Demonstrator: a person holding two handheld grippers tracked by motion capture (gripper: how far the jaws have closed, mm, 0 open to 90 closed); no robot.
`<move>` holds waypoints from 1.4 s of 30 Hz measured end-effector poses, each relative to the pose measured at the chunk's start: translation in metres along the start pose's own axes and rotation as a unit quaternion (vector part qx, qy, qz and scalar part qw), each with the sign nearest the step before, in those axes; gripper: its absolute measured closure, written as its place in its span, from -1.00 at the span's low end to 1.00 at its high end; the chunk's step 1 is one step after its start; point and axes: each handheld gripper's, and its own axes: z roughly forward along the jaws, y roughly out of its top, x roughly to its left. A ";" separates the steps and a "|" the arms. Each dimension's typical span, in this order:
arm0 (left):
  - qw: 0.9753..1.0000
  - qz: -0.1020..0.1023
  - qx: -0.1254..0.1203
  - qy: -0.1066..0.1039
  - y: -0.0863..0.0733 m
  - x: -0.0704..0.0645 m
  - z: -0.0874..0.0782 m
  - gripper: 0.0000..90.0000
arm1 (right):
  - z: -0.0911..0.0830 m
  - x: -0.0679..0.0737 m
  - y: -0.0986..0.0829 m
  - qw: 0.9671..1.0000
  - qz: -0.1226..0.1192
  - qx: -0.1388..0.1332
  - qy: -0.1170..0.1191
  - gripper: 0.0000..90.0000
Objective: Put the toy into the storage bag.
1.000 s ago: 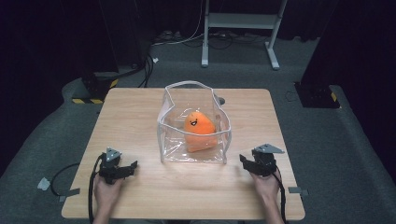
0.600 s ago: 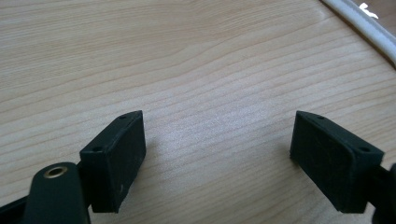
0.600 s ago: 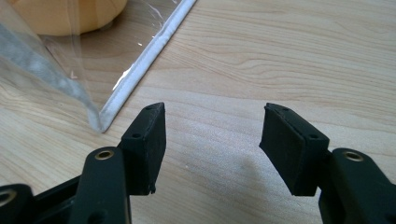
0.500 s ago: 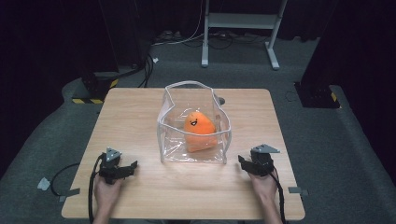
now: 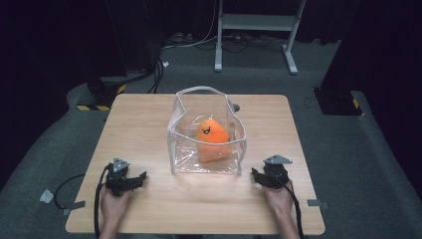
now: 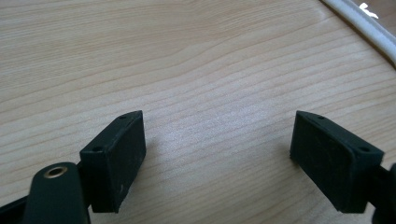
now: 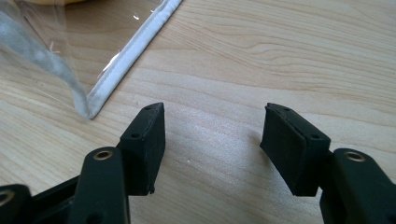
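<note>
My left gripper [image 5: 141,178] and right gripper [image 5: 255,176] rested spread wide on the wooden table [image 5: 149,124], empty; the clear bag [image 5: 185,149] holding an orange plush toy [image 5: 213,139] sat between them, near my right fingers [image 7: 147,144].

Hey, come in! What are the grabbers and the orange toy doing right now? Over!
Left gripper open, right gripper open, both low over table. Orange plush toy inside clear bag, untouched. Nothing in the way.

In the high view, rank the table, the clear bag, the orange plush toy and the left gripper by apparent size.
1. table
2. clear bag
3. orange plush toy
4. left gripper, smallest, though it lies nearer the camera than the toy.
</note>
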 end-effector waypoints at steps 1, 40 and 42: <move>1.000 0.000 0.000 0.000 0.000 0.000 0.000 -0.59 | 0.000 0.000 0.000 1.000 0.000 0.001 -0.001 -0.12; 1.000 -0.001 -0.001 0.000 0.000 0.000 0.000 -0.59 | 0.006 -0.002 -0.001 1.000 0.000 -0.007 -0.003 -0.34; 1.000 0.000 -0.001 0.000 0.000 0.000 0.000 -0.59 | 0.006 -0.002 -0.001 1.000 0.000 -0.007 -0.004 -0.34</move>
